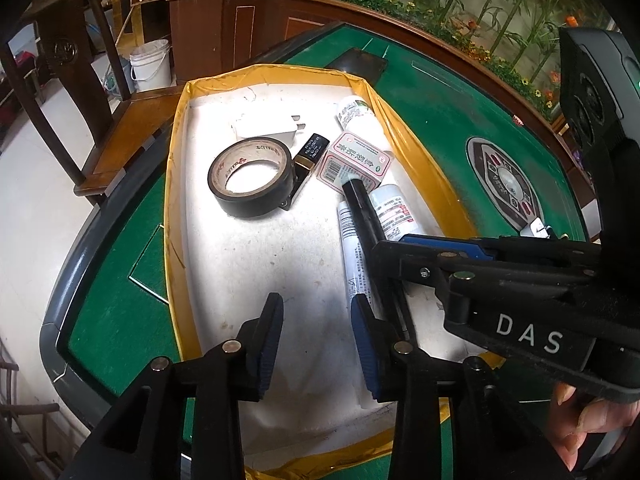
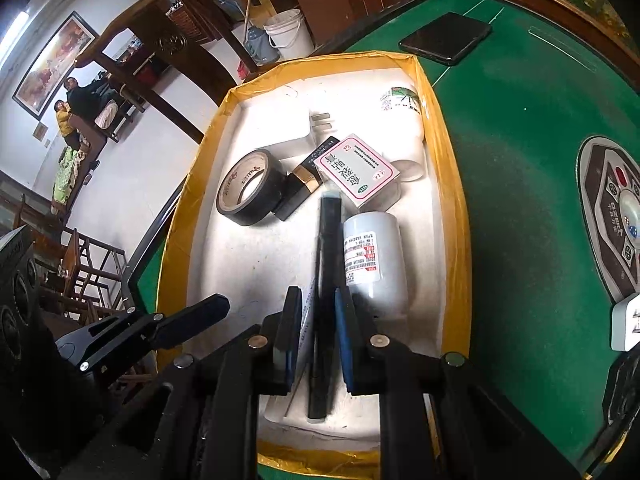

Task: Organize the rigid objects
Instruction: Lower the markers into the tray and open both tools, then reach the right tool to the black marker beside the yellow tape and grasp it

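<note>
two grippers hang over the yellow-edged tray (image 2: 448,184). the right gripper (image 2: 318,344) has its pads pressed on a black pen (image 2: 329,248), which lies in the tray, tip ahead against a pink-edged box (image 2: 356,168). a white bottle (image 2: 374,264) lies just right of it. the left gripper (image 1: 316,344) is spread, holding nothing; black tape roll (image 1: 250,176) sits ahead of it, to the left.

black pen (image 2: 326,280) | lying lengthwise in tray (image 2: 448,184) | beside white bottle (image 2: 374,264)

The green felt table (image 2: 508,184) carries a shallow yellow-taped white tray (image 2: 448,184), a black phone (image 2: 446,38) beyond it, and, at right, possibly a white charger (image 2: 626,326).
</note>
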A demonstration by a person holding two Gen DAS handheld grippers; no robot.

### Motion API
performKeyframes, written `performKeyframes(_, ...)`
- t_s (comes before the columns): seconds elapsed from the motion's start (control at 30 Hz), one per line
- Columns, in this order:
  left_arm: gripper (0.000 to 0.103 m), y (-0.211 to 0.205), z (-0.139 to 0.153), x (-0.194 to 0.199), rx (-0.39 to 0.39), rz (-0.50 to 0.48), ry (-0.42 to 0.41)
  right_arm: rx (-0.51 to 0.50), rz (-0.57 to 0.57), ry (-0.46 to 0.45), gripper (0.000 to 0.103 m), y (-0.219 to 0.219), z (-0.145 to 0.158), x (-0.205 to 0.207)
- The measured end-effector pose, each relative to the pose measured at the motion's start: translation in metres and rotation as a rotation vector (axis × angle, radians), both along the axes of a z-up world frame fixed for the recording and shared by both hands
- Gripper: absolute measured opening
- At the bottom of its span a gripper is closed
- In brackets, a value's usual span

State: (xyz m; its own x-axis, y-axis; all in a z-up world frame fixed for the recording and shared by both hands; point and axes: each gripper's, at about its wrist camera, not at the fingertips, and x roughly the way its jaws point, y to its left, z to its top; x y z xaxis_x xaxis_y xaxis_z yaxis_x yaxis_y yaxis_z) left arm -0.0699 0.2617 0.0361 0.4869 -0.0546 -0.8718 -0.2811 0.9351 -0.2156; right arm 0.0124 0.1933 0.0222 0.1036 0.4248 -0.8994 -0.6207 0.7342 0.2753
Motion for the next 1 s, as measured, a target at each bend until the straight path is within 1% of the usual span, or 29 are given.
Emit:
performKeyframes(0.1, 0.041, -0.002, 0.001, -0.001, 0.0, 0.001, -0.001, 0.005, 0.0, -0.005, 0.016, -0.003, 0.002, -0.001)
performKeyframes(0.27, 0.042, -0.007, 0.005, -0.004, 0.006, 0.002, -0.007, 0.009, -0.004, -0.009, 0.016, -0.01, 0.004, -0.002)
performKeyframes(0.4, 0.048, -0.01, 0.006, -0.005, 0.007, 0.005, -0.01, 0.013, -0.007, -0.011, 0.016, -0.016, 0.005, -0.003)
performKeyframes(0.5, 0.048, -0.015, 0.008, -0.007, 0.01, 0.01, -0.013, 0.017, -0.01, -0.015, 0.017, -0.023, 0.006, -0.004)
performKeyframes(0.57, 0.049, -0.018, 0.009, -0.008, 0.013, 0.015, -0.014, 0.02, -0.016, -0.017, 0.024, -0.027, 0.007, -0.004)
performKeyframes(0.77, 0.049, -0.031, 0.013, -0.011, 0.026, 0.018, -0.019, 0.036, -0.028, -0.025, 0.024, -0.046, 0.012, -0.008)
performKeyframes(1.0, 0.049, -0.053, 0.022, -0.009, 0.047, 0.009, -0.043, 0.066, -0.064, -0.041, 0.024, -0.08, 0.023, -0.004)
